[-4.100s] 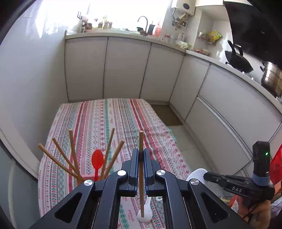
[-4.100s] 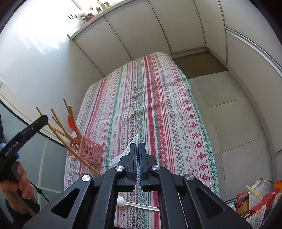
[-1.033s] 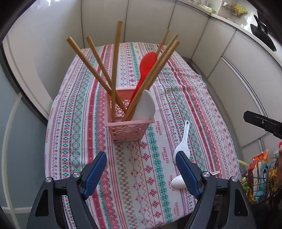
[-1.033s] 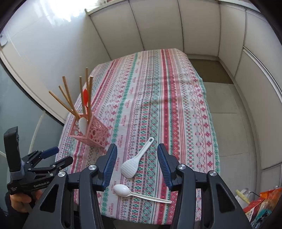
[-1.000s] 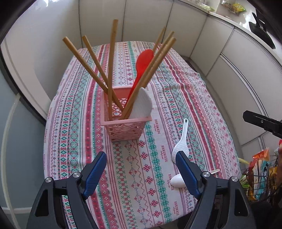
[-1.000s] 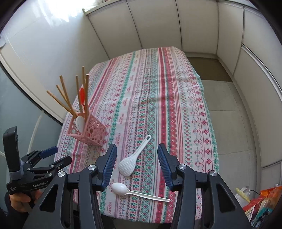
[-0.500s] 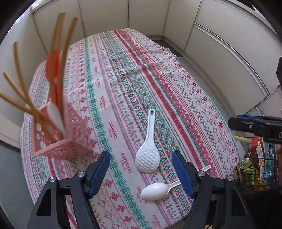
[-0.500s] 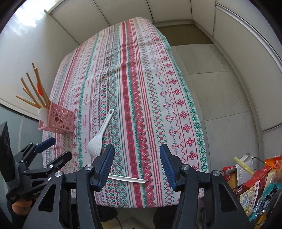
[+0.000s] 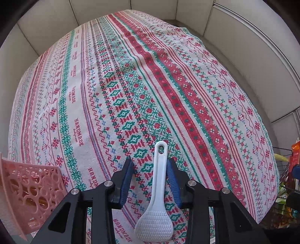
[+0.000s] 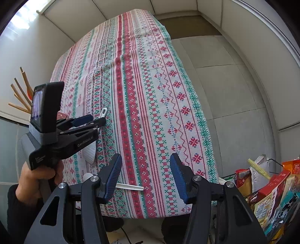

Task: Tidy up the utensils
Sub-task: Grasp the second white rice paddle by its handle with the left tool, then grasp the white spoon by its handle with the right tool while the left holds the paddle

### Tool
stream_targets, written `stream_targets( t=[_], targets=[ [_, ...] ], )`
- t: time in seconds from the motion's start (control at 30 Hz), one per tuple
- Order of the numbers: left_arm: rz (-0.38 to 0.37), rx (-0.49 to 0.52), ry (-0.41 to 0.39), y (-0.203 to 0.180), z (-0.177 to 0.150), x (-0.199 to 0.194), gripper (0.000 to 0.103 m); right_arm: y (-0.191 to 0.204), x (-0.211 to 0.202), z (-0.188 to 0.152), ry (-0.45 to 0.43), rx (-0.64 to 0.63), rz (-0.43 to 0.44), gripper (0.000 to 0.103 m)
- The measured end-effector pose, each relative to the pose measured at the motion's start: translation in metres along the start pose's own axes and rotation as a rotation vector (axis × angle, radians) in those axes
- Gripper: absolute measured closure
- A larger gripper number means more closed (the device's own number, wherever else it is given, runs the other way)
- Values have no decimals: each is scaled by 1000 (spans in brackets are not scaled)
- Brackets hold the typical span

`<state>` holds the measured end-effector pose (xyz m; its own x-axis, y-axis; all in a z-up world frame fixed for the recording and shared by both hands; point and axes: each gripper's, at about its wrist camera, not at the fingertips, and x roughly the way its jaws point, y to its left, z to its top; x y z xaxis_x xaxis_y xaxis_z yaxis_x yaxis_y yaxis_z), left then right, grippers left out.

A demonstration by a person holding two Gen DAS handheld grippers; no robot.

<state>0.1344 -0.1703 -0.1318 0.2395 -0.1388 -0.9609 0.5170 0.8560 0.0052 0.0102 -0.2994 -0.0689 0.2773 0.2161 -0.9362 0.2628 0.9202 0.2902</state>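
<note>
Worktop: one white rice paddle (image 9: 158, 189) between my left gripper's (image 9: 150, 169) just-closing jaws, one pad touching; one white spoon (image 10: 129, 186); right gripper (image 10: 145, 173) empty, half-spread.

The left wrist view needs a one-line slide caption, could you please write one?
Left tongs closing around the white rice paddle's handle on the patterned tablecloth, pink utensil basket alongside.

Parted jaws above patterned tablecloth (image 10: 135, 78)

Home kitchen. Evidence: white cabinet doors (image 9: 153, 11) curving round from 10 to 2 o'clock, grey tiled floor (image 10: 234, 90), table under a patterned tablecloth (image 9: 168, 78), snack packets (image 10: 270, 189) in a wire basket at 4 o'clock.
</note>
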Motion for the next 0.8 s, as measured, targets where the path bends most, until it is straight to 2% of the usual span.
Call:
stream_targets(
  t=[0.03,0.07,0.1,0.27,0.6,0.8],
  targets=[
    [2,1,-3,0,0,0,72,0,1,0,2,-2,-1,47],
    [4,4,-9,-1,0,-1,87,0,1,0,3,-4,-2,47],
    [7,9,-13,-1,0,-1,89,0,2,0,4,-5,-3,47],
    [7,4,-41,2,0,-8,89,-3,3,0,7,8,-5,47],
    [-3,8,-205,18,-32,-88,89,0,12,-4,54,43,23,47],
    [-29,-27,-265,35,-57,-123,89,10,19,-15,98,85,54,47]
  ],
)
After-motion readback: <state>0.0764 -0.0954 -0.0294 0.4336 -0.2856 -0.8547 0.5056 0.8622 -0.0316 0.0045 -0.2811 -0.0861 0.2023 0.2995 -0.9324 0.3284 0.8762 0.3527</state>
